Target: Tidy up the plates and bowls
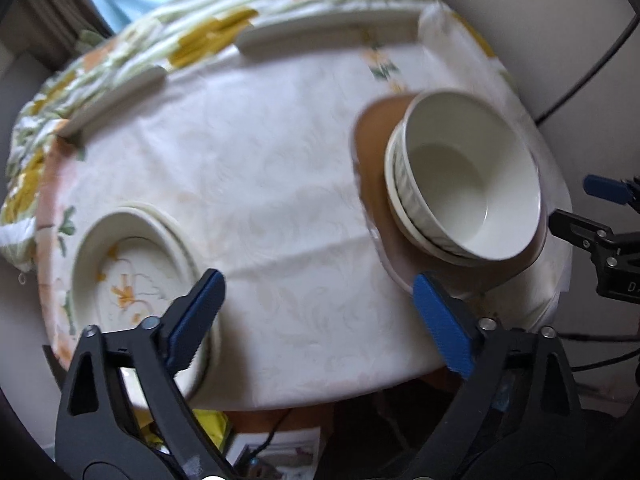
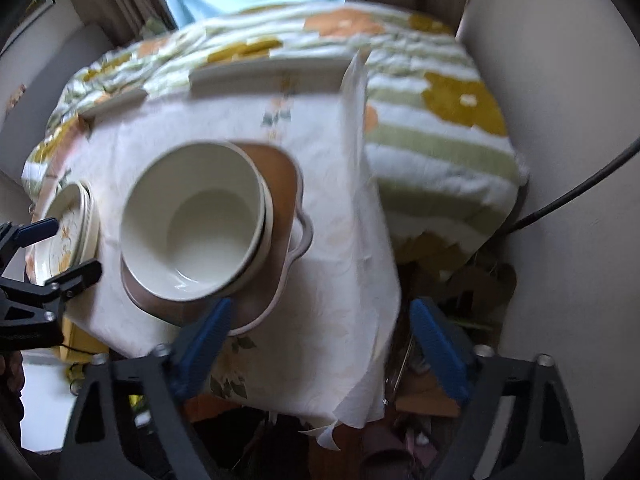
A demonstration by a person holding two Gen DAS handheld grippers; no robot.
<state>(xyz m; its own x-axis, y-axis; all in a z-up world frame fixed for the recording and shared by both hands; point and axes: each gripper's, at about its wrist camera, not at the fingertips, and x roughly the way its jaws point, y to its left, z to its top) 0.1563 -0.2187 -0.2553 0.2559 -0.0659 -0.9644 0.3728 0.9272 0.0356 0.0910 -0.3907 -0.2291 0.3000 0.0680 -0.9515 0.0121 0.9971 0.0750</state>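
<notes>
On the table point(image 1: 260, 184) with its white floral cloth, curtains behind, stacked bowls point(image 1: 468, 184) sit ahead-right of my left fingers point(image 1: 320, 324), plates point(image 1: 132, 280) beside them; both pairs open, empty.

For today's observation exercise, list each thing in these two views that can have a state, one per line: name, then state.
White bowls: nested, upright, empty, on the brown tray.
Brown tray: flat on the tablecloth.
Floral plates: stacked, upright, empty.
Tablecloth: spread, corner hanging off the edge.
Left gripper: open, holding nothing.
Right gripper: open, holding nothing.
</notes>
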